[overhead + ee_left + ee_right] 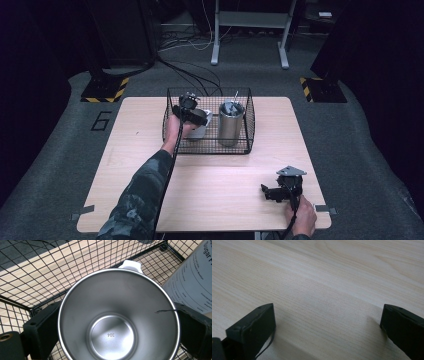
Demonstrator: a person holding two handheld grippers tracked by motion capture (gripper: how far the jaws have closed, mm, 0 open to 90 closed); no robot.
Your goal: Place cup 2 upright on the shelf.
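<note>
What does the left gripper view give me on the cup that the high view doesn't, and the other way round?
Left gripper view alone: the steel cup's empty inside, "304" stamped on its bottom, a black jaw at each side of its wall, and a white tab behind the rim.

High view alone: the right gripper low over the table, jaws open, near the front right corner, and the tall steel tumbler's top.

Both: the wire basket around the cup and the left gripper.

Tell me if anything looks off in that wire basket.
Nothing stands out. The left gripper clasps an empty steel cup inside the wire basket, beside an upright steel tumbler. No spill or damage shows.
</note>
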